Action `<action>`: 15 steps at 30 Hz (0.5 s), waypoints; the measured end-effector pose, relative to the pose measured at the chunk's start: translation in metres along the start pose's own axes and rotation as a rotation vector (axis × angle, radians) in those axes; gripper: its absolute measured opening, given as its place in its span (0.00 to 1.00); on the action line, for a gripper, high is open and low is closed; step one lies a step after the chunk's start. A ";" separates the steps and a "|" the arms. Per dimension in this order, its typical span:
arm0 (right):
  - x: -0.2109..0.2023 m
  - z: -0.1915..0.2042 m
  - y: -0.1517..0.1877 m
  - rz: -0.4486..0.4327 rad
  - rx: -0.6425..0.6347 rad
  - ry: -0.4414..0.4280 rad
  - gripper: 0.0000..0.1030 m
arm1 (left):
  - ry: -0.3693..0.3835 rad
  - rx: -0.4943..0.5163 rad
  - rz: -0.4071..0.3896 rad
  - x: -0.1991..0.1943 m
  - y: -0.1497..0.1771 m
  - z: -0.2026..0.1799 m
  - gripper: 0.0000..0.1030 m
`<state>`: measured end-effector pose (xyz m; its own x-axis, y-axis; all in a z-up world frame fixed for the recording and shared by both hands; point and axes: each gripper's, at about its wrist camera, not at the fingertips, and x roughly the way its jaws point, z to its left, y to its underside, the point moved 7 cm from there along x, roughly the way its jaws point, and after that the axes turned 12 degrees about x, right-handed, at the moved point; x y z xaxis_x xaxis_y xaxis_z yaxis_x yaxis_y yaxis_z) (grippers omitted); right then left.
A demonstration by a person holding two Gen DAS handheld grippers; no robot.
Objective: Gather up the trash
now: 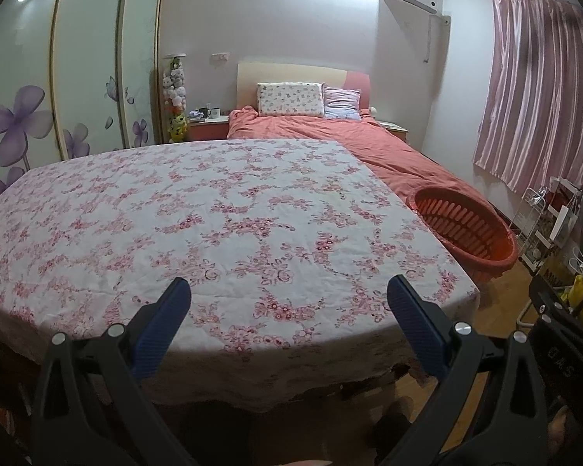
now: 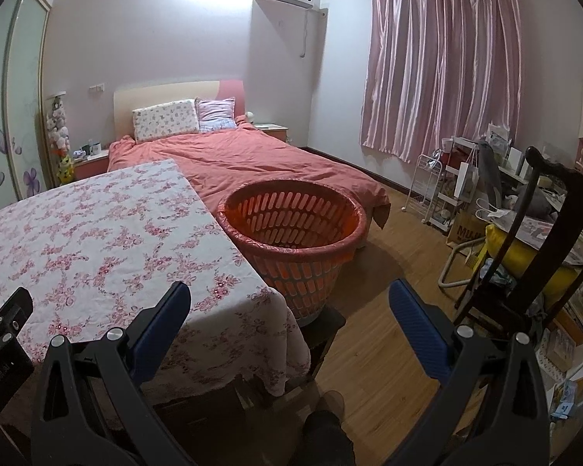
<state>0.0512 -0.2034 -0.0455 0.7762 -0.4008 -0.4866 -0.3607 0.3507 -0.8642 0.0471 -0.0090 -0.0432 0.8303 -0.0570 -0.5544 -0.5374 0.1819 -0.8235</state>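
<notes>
Orange basket (image 2: 291,229) stood just beside the table (image 1: 213,209), likely to catch trash, while left gripper (image 1: 287,291) and right gripper (image 2: 289,293) hung spread and empty near the table's edge.

Dim room — ceiling glare blows out the top wall, fisheye edges bend and darken.

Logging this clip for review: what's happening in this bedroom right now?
A person holds two grippers over a table with a floral cloth. The left hand-held gripper and the right hand-held gripper are both open and hold nothing. An orange slatted basket, lined with a thin bag, stands beside the table's right edge, near the foot of the bed; no contents show in it. No trash is visible on the cloth, so collecting looks either finished or not yet begun.
</notes>
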 end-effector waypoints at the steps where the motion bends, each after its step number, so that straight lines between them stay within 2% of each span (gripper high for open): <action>1: 0.000 0.000 0.000 0.000 0.000 0.001 0.98 | 0.003 0.002 0.000 0.000 0.000 -0.002 0.96; 15: 0.001 -0.001 0.000 0.001 0.004 0.000 0.98 | 0.019 0.025 -0.002 -0.002 -0.002 -0.013 0.96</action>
<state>0.0513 -0.2045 -0.0458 0.7760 -0.4001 -0.4877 -0.3593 0.3550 -0.8630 0.0440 -0.0222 -0.0421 0.8282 -0.0755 -0.5553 -0.5319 0.2060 -0.8214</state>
